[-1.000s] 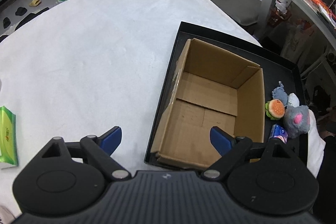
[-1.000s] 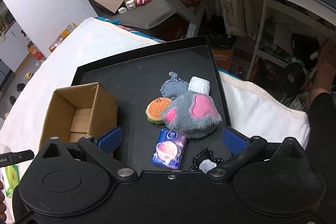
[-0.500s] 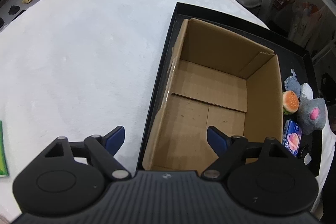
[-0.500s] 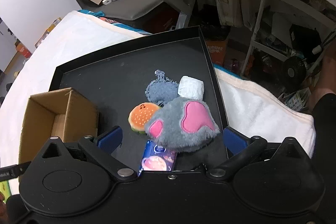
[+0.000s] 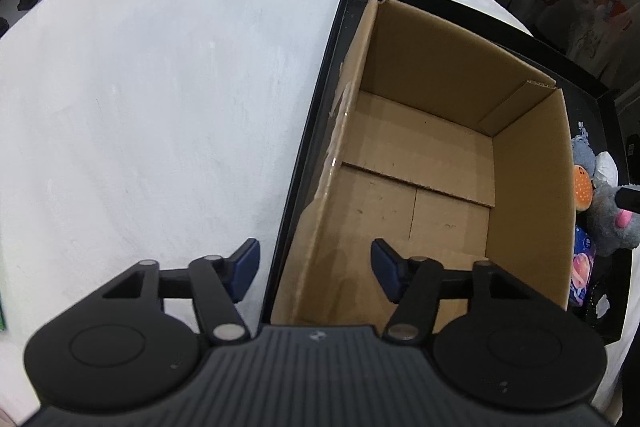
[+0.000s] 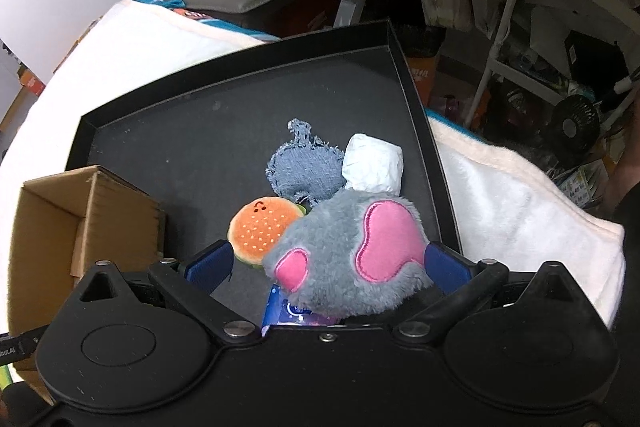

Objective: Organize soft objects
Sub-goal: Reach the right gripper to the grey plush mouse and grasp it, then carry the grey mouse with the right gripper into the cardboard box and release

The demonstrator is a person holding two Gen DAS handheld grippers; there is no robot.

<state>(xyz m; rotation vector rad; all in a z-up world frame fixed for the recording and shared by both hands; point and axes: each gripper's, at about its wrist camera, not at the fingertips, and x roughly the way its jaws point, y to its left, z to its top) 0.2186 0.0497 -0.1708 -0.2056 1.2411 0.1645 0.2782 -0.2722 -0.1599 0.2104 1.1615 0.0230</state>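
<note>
1. Two grippers work over a black tray.
2. Left gripper, jaws closing, straddles the cardboard box wall at lower centre.
3. Right gripper, wide, flanks the gray plush toy, not visibly pressing.

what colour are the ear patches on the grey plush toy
Pink, edged with darker pink stitching, on the grey plush toy. The right wrist view shows it best.

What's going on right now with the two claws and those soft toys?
Left gripper closing astride the cardboard box wall, pads not on it. Right gripper open around the grey plush. Burger plush crowds its left finger.
</note>
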